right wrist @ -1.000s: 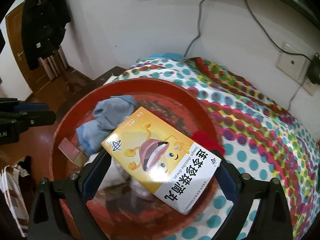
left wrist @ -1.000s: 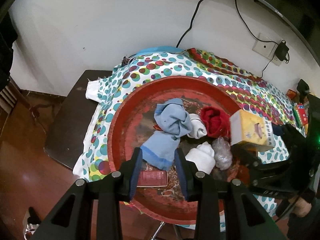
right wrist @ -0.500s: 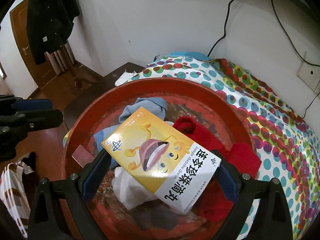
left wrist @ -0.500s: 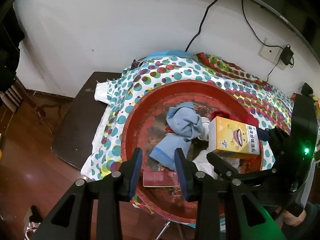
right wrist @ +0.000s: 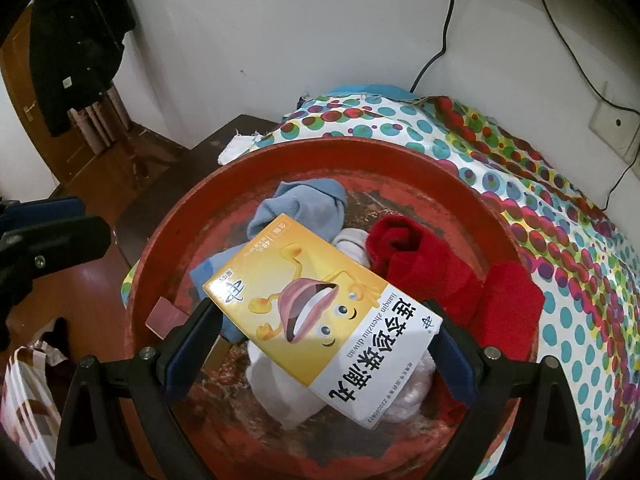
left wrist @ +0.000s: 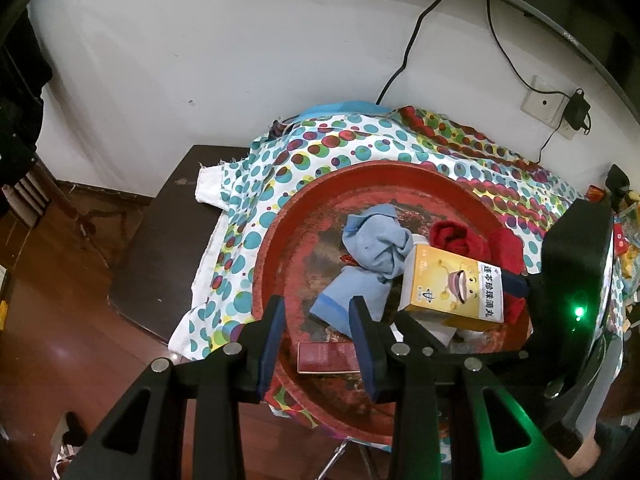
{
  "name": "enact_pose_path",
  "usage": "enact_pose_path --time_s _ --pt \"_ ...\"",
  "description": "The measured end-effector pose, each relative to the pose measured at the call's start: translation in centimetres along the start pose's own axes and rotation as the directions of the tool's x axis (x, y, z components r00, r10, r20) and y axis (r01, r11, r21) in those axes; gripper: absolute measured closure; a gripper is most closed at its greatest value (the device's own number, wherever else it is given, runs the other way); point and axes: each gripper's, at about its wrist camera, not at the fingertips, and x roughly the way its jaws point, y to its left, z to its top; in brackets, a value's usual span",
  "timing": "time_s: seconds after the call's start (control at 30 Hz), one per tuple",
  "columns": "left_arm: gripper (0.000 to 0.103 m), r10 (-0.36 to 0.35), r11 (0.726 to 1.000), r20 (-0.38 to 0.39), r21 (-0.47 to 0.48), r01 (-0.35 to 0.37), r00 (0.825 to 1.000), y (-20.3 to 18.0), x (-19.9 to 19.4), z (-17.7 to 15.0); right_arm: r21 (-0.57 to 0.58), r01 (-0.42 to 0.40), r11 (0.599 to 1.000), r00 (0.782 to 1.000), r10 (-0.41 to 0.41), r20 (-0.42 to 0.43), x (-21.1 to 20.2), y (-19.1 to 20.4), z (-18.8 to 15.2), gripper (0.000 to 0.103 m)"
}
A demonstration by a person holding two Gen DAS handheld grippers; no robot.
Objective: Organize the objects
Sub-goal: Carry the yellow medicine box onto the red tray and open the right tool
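My right gripper (right wrist: pixel 320 344) is shut on a yellow medicine box (right wrist: pixel 320 316) and holds it above the round red tray (right wrist: pixel 240 176). The box also shows in the left wrist view (left wrist: pixel 452 288), over the tray's (left wrist: pixel 360 172) right half. In the tray lie a light blue cloth (left wrist: pixel 372 248), a red cloth (left wrist: pixel 460 236), white socks (right wrist: pixel 352 240) and a small dark red box (left wrist: pixel 326 356). My left gripper (left wrist: pixel 316 336) is open and empty, over the tray's near edge, just above the dark red box.
The tray rests on a polka-dot cloth (left wrist: pixel 304 152) over a table. A dark side table (left wrist: pixel 160 260) stands to the left above a wooden floor. Cables and a wall socket (left wrist: pixel 544 100) run along the white wall behind.
My right gripper has carried the yellow box leftward over the tray's middle. The left gripper has drawn back and up a little, still open.
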Motion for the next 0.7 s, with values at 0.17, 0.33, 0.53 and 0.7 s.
enact_pose_path --time_s 0.17,0.33,0.53,0.7 --pt "0.069 0.001 1.000 -0.003 0.012 -0.001 1.000 -0.3 0.0 0.0 0.026 0.016 1.000 1.000 -0.016 -0.008 0.4 0.4 -0.1 0.006" --pt "0.068 0.009 1.000 -0.011 0.014 -0.009 1.000 -0.8 0.2 0.0 0.093 0.053 0.994 0.999 -0.052 -0.015 0.9 0.3 -0.6 0.006" --pt "0.063 0.023 1.000 -0.016 0.005 -0.023 1.000 -0.8 0.4 0.1 0.146 0.080 0.986 0.997 -0.076 -0.034 1.8 0.4 -1.1 0.006" --pt "0.063 0.014 1.000 -0.026 -0.003 -0.014 1.000 -0.8 0.5 0.1 0.160 0.090 0.983 0.996 -0.085 -0.038 1.8 0.3 -1.1 0.005"
